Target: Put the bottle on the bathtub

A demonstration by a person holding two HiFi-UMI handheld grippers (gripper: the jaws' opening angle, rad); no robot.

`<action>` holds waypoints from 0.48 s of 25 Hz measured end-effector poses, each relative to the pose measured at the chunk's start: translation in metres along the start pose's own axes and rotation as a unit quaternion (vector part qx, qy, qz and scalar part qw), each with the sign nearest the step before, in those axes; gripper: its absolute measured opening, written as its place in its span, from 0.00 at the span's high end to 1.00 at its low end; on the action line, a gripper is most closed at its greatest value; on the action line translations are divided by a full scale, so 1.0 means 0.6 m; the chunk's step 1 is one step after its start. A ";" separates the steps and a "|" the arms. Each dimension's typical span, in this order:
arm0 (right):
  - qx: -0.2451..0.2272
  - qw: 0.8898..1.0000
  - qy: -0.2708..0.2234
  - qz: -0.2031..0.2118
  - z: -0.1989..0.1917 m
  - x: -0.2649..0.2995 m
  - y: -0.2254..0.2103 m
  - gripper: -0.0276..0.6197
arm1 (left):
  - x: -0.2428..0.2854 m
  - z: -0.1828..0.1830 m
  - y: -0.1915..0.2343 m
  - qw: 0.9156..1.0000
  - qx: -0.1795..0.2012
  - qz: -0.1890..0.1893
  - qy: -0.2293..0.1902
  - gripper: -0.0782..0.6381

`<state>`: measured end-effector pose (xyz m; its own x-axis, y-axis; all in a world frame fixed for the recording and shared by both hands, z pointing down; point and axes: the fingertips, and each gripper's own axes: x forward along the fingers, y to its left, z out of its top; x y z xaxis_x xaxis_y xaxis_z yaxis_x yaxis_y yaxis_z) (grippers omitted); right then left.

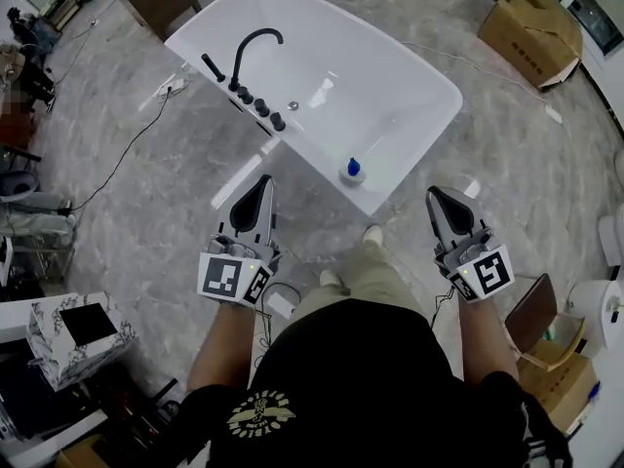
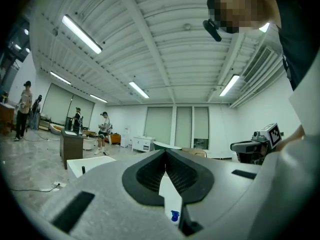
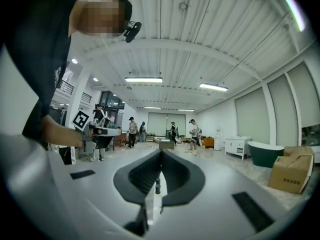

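Observation:
A white bathtub (image 1: 390, 81) with a black curved faucet (image 1: 251, 45) stands on the grey floor ahead of me. A small bottle with a blue cap (image 1: 352, 169) stands upright on the tub's near rim. My left gripper (image 1: 263, 183) is held low, short of the tub's near left side, shut and empty. My right gripper (image 1: 435, 197) hangs to the right of the tub's near corner, also shut and empty. In the left gripper view the shut jaws (image 2: 165, 154) frame a sliver of white tub and the blue cap (image 2: 174, 216). The right gripper (image 3: 160, 154) shows a bit of black faucet (image 3: 158, 185) behind its tips.
A cardboard box (image 1: 531, 27) lies at the far right. A marbled box (image 1: 73, 334) sits at my left, and another carton (image 1: 556, 378) at my lower right. A cable (image 1: 127, 149) trails over the floor left of the tub. Several people stand far off in the room.

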<state>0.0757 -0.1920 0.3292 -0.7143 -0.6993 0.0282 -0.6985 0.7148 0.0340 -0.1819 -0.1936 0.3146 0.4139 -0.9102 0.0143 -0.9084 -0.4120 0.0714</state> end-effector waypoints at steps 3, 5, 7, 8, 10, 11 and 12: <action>-0.001 1.000 0.006 -0.003 -0.004 -0.002 0.001 0.94 | 0.002 0.004 0.000 1.000 0.001 0.000 -0.002 0.88; 0.000 1.000 0.014 -0.002 -0.012 0.001 0.003 0.94 | 0.002 0.002 0.000 1.000 0.000 -0.001 0.000 0.88; 0.003 1.000 0.019 -0.002 -0.021 0.004 0.003 0.94 | 0.004 -0.001 -0.001 1.000 0.000 -0.003 0.002 0.88; 0.004 1.000 0.020 -0.002 -0.025 0.005 0.003 0.94 | 0.006 -0.003 -0.002 1.000 0.000 -0.005 0.004 0.88; 0.005 1.000 0.024 -0.001 -0.034 0.009 0.002 0.94 | 0.009 -0.009 -0.004 1.000 0.002 -0.007 0.010 0.88; 0.005 1.000 0.026 0.000 -0.040 0.011 0.002 0.94 | 0.011 -0.012 -0.005 1.000 0.003 -0.009 0.012 0.88; 0.004 1.000 0.030 0.001 -0.046 0.014 0.001 0.94 | 0.013 -0.014 -0.005 1.000 0.005 -0.009 0.014 0.88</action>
<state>0.0702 -0.1977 0.3572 -0.7115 -0.6972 0.0877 -0.6981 0.7156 0.0251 -0.1755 -0.1993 0.3229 0.4324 -0.9007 0.0418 -0.9009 -0.4296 0.0620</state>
